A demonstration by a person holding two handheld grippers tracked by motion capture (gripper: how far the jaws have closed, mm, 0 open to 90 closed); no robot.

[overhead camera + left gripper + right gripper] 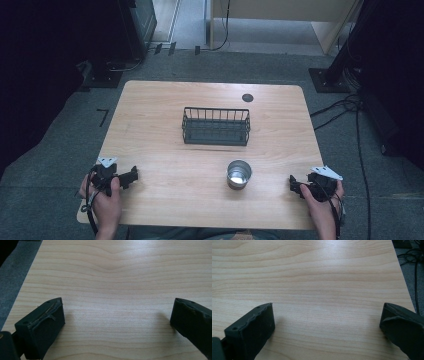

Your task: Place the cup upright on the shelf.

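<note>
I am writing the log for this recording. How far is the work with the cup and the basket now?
Nothing looks done: the metal cup stands upright on the table, apart from the wire basket. Nothing is in hand: left gripper and right gripper rest open at the near edge. Any handling remains.

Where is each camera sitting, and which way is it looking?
High view: above the person's side, looking forward and down at the table, wire basket and metal cup; both hands hold claws, left claw, right claw.
Left gripper view: rides the left claw, facing bare wood; open jaws show.
Right gripper view: rides the right claw, likewise.
Shared: all see the wooden tabletop.
</note>
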